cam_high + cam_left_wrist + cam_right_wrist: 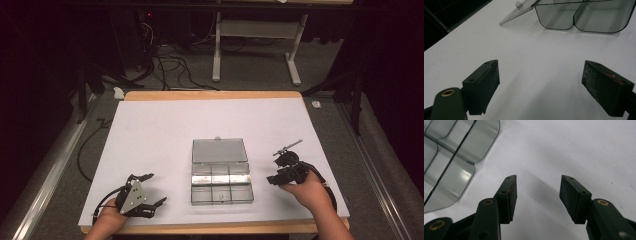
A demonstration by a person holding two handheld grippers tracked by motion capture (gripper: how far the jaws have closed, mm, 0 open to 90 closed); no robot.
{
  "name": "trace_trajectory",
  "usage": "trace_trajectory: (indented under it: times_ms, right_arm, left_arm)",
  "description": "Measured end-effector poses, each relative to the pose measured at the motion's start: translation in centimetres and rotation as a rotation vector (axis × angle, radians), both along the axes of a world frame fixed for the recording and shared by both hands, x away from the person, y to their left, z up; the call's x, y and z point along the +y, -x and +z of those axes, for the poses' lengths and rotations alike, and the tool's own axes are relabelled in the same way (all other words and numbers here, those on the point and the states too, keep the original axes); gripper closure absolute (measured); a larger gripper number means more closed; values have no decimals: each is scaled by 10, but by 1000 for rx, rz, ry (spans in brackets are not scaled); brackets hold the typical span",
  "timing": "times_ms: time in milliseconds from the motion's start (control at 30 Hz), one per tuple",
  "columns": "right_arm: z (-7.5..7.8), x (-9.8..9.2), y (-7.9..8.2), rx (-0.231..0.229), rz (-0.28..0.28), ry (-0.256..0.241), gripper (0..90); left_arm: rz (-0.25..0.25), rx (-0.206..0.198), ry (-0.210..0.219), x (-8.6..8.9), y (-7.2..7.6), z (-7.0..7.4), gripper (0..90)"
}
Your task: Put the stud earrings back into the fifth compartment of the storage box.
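While both hands rest near the front edge of the white table (150,125), a clear box (221,187) with six compartments sits between them, its lid (219,150) open and lying flat behind it. The left gripper (156,190) is just left of the box, jaws wide apart with nothing between them. The right gripper (272,167) is just right of the box, jaws apart and empty too, over bare table.

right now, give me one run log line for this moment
left gripper: open, empty, on table | right gripper: open, empty, right of box | clear compartment box: lid open flat, compartments look empty | white table
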State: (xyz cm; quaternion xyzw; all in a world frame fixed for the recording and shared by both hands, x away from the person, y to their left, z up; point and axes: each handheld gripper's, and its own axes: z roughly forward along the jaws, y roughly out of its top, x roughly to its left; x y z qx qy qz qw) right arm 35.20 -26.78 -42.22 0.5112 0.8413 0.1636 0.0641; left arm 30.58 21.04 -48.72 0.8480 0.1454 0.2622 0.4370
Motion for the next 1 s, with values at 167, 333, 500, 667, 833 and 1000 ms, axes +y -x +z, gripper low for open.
trace_trajectory:
  times_ms: [167, 333, 500, 667, 833, 1000]
  right_arm:
    - [-9, 0, 6, -108, -13, -61, 460]
    - [-26, -1, 19, -236, -67, -114, 455]
    - [-45, -2, 47, -400, -93, -138, 482]
    - [-43, -9, 54, -437, -129, -180, 449]
    - [-44, -8, 48, -442, -132, -187, 418]
    - [-44, -8, 50, -443, -137, -181, 415]
  left_arm:
    - [2, 5, 4, 0, 0, 0, 152]
    - [1, 4, 5, 0, 0, 0, 152]
    - [-1, -3, -7, -1, 0, 0, 152]
    - [1, -2, -27, -3, 1, -1, 152]
    - [4, -8, -45, -5, 1, -1, 152]
    - [5, -4, -46, -5, 0, -1, 152]
